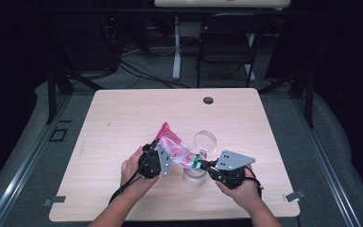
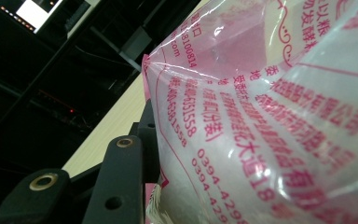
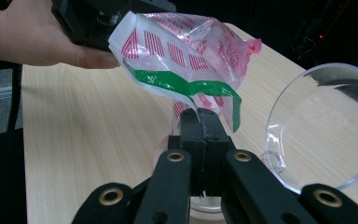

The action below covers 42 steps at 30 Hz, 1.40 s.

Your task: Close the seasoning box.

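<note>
Being held above the table (image 1: 123, 113), plastic bag (image 1: 175, 150) being gripped by partly open left gripper (image 1: 157, 161), its corner being pinched by fully closed right gripper (image 1: 207, 164), over a clear jar (image 1: 194, 176).

1. A lab or recording studio: the light wooden table (image 1: 123, 113) stands alone at frame centre, ringed by black drapes along both edges.
2. Upper left, cables (image 1: 137, 71) trail over grey carpet toward dark equipment.
3. At the top, a black folding chair (image 1: 227, 42) stands beside a white desk leg (image 1: 176, 47).
</note>
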### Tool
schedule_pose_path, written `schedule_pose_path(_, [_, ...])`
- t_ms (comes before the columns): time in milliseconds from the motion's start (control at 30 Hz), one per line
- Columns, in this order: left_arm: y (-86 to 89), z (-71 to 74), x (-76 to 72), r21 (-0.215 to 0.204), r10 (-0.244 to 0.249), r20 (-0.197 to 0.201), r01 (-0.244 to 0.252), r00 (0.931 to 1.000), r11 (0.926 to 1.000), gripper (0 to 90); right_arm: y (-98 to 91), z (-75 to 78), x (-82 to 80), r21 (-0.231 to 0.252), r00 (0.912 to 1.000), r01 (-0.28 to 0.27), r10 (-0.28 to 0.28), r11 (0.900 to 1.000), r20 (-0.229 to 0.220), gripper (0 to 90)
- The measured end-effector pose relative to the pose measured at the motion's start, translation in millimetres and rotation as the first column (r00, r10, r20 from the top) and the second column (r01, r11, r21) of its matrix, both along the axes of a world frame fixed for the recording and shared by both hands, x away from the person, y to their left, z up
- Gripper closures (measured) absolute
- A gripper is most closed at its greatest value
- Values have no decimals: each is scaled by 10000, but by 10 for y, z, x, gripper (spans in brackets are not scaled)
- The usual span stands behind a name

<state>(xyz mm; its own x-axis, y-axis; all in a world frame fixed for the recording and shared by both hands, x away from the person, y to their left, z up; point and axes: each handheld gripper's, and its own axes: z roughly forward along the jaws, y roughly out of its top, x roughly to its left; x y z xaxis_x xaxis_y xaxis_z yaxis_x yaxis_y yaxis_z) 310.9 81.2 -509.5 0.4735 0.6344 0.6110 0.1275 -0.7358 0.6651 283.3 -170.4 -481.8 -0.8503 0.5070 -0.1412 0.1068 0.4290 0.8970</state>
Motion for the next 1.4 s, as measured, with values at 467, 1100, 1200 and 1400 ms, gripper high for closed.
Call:
schedule_pose_path(467, [10, -49, 8, -219, 49, -289, -56, 9996, 9997, 640, -1, 5, -2, -28, 10000, 0, 1, 10000, 32, 900])
schedule_pose_path(1100, [72, -128, 11, -1462, 59, -1297, -250, 9915, 9889, 647, 40, 55, -41, 177, 9997, -37, 33, 9998, 232, 874])
schedule_pose_path(1200, [74, -145, 8, -1531, 47, -1307, -249, 9914, 9879, 647, 55, 70, -56, 226, 9994, 8, -16, 9997, 332, 845])
schedule_pose_path(1400, [76, -157, 5, -1561, 43, -1427, -268, 9898, 9874, 648, 82, 81, -67, 420, 9992, -133, 117, 9990, 382, 728])
